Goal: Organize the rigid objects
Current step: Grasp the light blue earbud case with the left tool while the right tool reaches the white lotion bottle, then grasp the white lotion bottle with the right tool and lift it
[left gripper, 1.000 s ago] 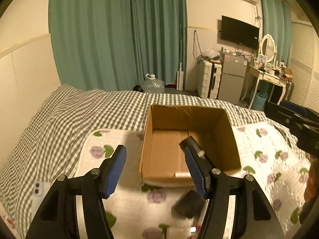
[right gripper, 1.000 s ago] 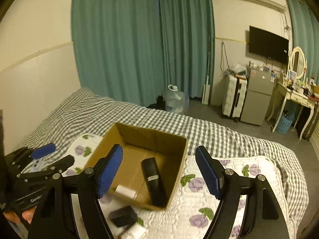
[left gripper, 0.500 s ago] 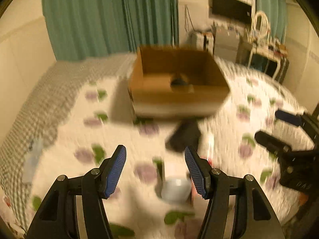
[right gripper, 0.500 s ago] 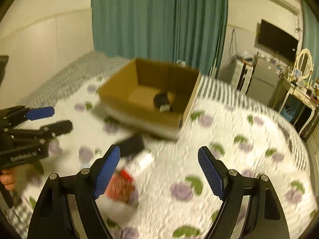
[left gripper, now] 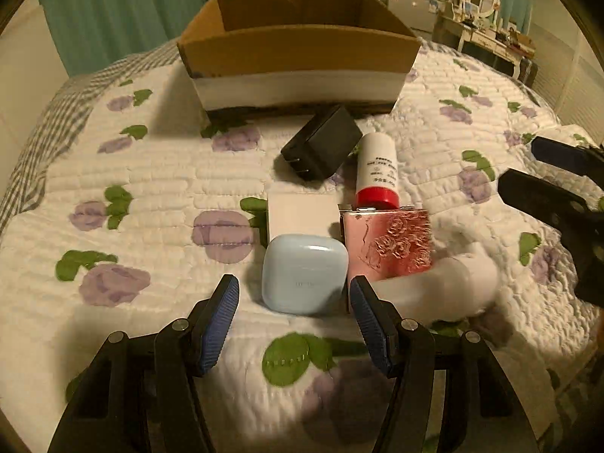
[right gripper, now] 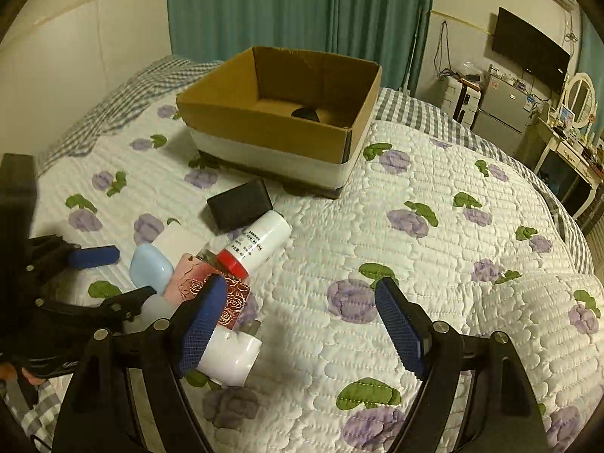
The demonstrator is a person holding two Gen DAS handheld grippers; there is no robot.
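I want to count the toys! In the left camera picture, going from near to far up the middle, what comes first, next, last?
Pale blue rounded earbud case → flat white box → black plug adapter → open brown cardboard box.

The white red-capped tube (left gripper: 376,171) carries small printed lines, too blurred to read; nothing else seems legible.
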